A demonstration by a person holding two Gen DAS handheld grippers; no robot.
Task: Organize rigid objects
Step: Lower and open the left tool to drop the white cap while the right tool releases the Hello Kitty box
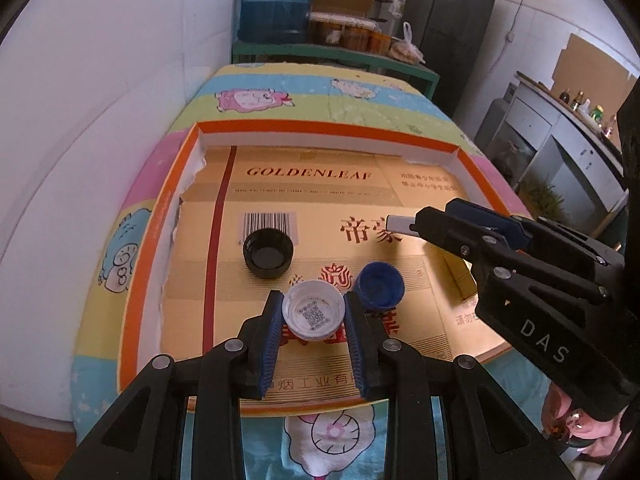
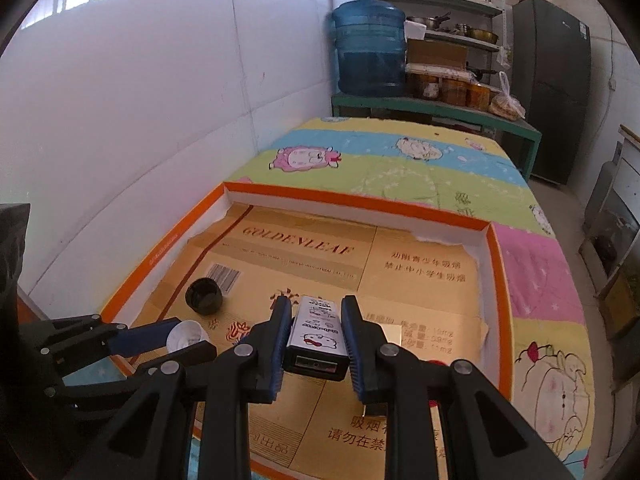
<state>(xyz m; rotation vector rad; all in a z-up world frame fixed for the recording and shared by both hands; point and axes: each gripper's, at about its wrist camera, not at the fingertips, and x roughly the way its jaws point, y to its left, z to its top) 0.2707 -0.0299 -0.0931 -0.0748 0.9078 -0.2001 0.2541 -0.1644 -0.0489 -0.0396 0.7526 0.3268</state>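
Jaws clamped both sides: my left gripper (image 1: 313, 312) pinches the white cap (image 1: 313, 311) at lower centre, my right gripper (image 2: 316, 334) the cartoon-printed box (image 2: 316, 338), both over the orange-rimmed tray (image 1: 320, 126), where black cap (image 1: 268, 253) and blue cap (image 1: 379, 285) already sit, so two placements left, I reckon.

The left gripper (image 1: 313, 312) is built of matt black plastic with bright metal screw heads; its fingers (image 1: 269, 340) are faced with ribbed blue pads. A white cap (image 1: 313, 313) of smooth, glossy plastic is clamped between them. The black cap (image 1: 268, 253) is seen as glossy plastic, the blue cap (image 1: 379, 285) as duller plastic. The tray (image 1: 320, 126) is formed of orange and white card, torn rough at its edges, and is lined with printed corrugated cardboard (image 1: 304, 184). The tablecloth (image 1: 280, 88) is printed cloth. A small box (image 2: 316, 334) with a smooth printed face is held in the right gripper (image 2: 316, 340).
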